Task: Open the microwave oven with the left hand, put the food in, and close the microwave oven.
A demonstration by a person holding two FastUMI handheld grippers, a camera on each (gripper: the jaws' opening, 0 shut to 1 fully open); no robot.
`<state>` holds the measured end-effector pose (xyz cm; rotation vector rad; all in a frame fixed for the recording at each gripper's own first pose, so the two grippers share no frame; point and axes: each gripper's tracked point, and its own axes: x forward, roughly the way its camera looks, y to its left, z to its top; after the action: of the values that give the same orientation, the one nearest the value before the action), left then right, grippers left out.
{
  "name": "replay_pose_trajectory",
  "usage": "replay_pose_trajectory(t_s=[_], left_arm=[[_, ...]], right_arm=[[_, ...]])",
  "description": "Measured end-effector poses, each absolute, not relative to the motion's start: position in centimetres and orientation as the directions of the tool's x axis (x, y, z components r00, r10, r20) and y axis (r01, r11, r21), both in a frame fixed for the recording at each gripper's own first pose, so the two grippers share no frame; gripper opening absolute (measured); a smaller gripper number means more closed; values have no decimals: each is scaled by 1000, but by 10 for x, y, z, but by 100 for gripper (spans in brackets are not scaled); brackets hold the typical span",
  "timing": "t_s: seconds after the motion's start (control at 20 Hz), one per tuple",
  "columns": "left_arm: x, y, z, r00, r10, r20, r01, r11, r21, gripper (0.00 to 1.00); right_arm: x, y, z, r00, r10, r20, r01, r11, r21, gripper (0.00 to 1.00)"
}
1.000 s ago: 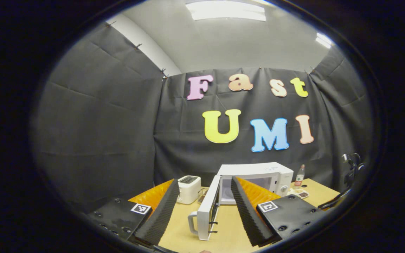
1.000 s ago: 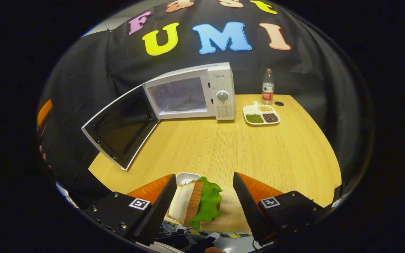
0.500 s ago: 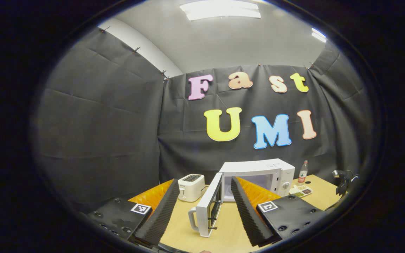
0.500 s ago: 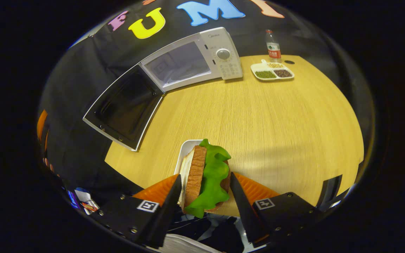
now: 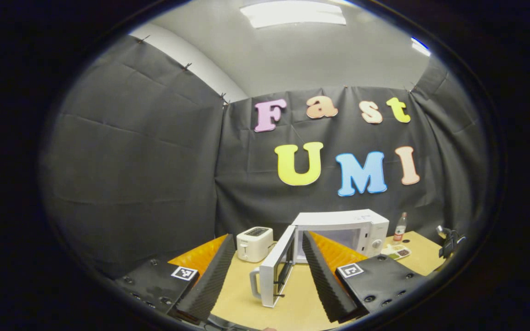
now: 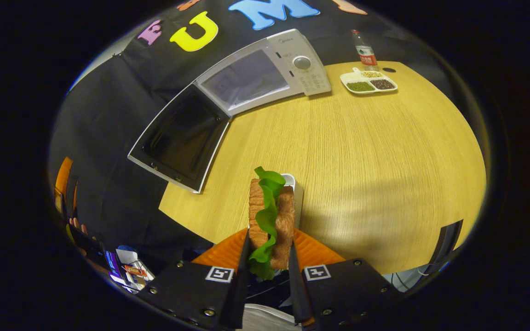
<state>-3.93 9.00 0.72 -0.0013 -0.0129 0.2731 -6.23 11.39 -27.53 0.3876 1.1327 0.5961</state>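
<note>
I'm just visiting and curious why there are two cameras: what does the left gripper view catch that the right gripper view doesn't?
Left gripper view alone: a white toaster beside the microwave, and the door's handle. Right gripper view alone: the sandwich pinched between the right gripper, jaws closed on it. Both share: the open microwave, bottle, divided dish and wooden table.

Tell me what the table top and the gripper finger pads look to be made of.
Table top: seemingly wood or wood-look laminate, matte, with fine straight grain lines. Left gripper finger pads: likely black foam or rubber, ridged in rows, on orange backing.
</note>
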Motion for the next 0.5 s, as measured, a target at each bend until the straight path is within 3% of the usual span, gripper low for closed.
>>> replay_pose_trajectory(t_s=[0.15,0.2,0.3,0.35,0.45,0.5], left_arm=[[-31,93,8,964,265,21,-265,964,-17,91],[-26,95,9,965,263,23,-262,965,-25,95],[-15,98,7,966,256,24,-255,966,-46,91],[-9,99,7,969,246,24,-244,968,-57,98],[1,105,7,971,237,28,-235,970,-61,95],[6,109,9,972,231,35,-229,972,-59,98]], right_arm=[[-52,113,-266,336,611,-717,-277,792,544,41],[-47,112,-262,351,609,-711,-277,793,543,23],[-41,115,-255,360,618,-699,-259,786,561,22],[-37,119,-249,371,622,-689,-255,782,569,22],[-26,125,-236,397,622,-675,-246,781,575,22],[-18,131,-229,412,624,-664,-239,777,582,22]])
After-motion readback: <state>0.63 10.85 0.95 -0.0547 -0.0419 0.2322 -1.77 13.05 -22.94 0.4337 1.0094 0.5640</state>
